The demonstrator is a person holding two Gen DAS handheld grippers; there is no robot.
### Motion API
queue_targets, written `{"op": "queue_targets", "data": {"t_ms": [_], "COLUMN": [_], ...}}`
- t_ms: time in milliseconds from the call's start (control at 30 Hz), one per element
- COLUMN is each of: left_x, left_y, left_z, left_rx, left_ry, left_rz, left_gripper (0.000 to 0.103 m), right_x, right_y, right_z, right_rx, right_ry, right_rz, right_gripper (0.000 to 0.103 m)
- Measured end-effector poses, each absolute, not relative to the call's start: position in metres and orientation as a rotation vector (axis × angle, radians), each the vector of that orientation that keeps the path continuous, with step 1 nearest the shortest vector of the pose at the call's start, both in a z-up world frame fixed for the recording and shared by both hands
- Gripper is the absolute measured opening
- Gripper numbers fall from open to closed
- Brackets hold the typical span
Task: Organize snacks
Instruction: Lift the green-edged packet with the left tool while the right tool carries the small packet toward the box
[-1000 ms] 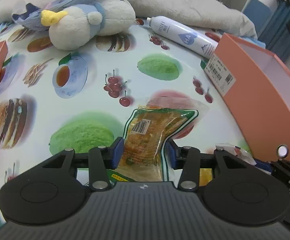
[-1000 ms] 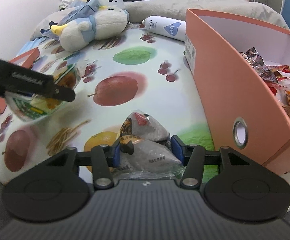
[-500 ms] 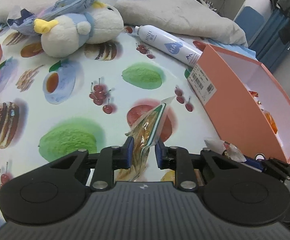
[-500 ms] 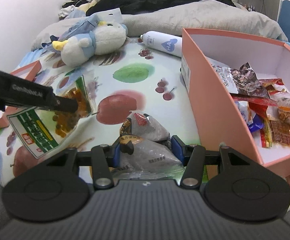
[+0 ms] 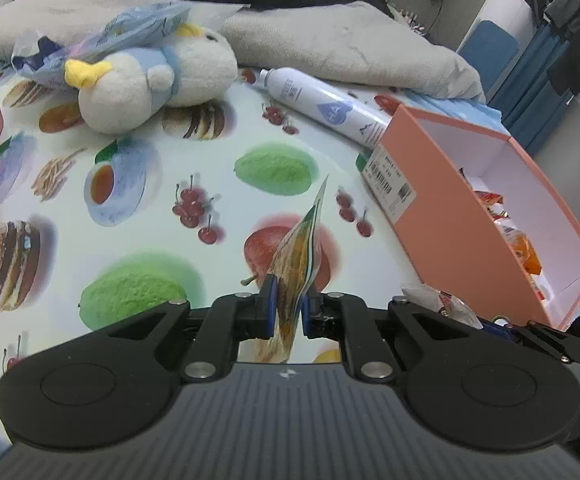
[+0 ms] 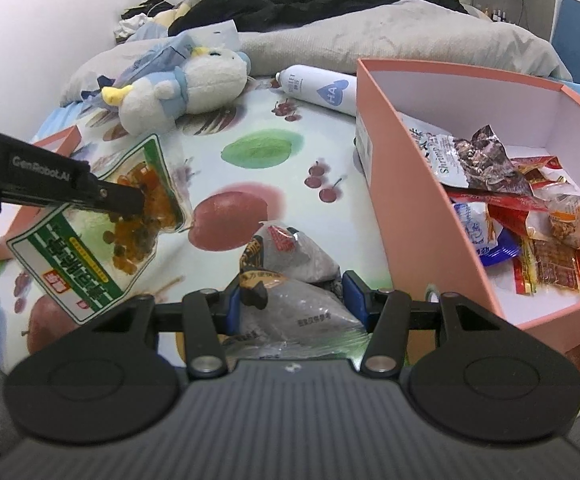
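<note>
- My left gripper [image 5: 288,306] has just been closing, and its jaws now pinch the green-edged snack bag [image 5: 295,264] between the pads; the bag stands edge-on, its long axis running forward and up from the fingertips.
- In the right wrist view that same bag hangs clear of the fruit-print cloth [image 5: 138,216], held by one end and sloping down.
- My right gripper [image 6: 295,304] is clamped around the grey snack packet [image 6: 290,276], jaws about half apart because the packet is bulky; it juts straight ahead of the fingers.
- Both grippers tilt down and forward over the cloth.
- The coming move turns on the orange box [image 6: 393,216]: it sits just to the right of my right fingers, its open top full of wrappers, long wall running away from me.
- I judge the right hand is nearer; the left must cross further rightward.
- Beyond the fingers lie a white bottle [image 5: 321,100] and a plush toy [image 5: 150,80].
</note>
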State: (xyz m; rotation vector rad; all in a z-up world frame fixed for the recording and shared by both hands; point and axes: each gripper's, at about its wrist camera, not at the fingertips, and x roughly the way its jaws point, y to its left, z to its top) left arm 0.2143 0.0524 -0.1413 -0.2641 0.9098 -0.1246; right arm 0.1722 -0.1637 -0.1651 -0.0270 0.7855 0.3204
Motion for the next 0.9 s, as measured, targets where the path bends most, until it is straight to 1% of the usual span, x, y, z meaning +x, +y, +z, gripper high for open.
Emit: {"op": "queue_targets", "data": {"t_ms": [400,900], "left_x": [0.217,0.25], "left_y": [0.045,0.013], "left_z": [-0.094,0.0], "left_rx": [-0.291,-0.298], "left_ry": [0.819,0.646], "left_rz": [-0.166,-0.24], "left_gripper": [0.014,0.014], "right_x": [0.18,0.212], "right_y": [-0.166,-0.191], "right_z": [-0.133,-0.04], "right_rx": [-0.011,-0.039], "right_ry": [0.733,0.54], "right_rz": [0.334,0.304], "right_gripper": [0.053,0.053]}}
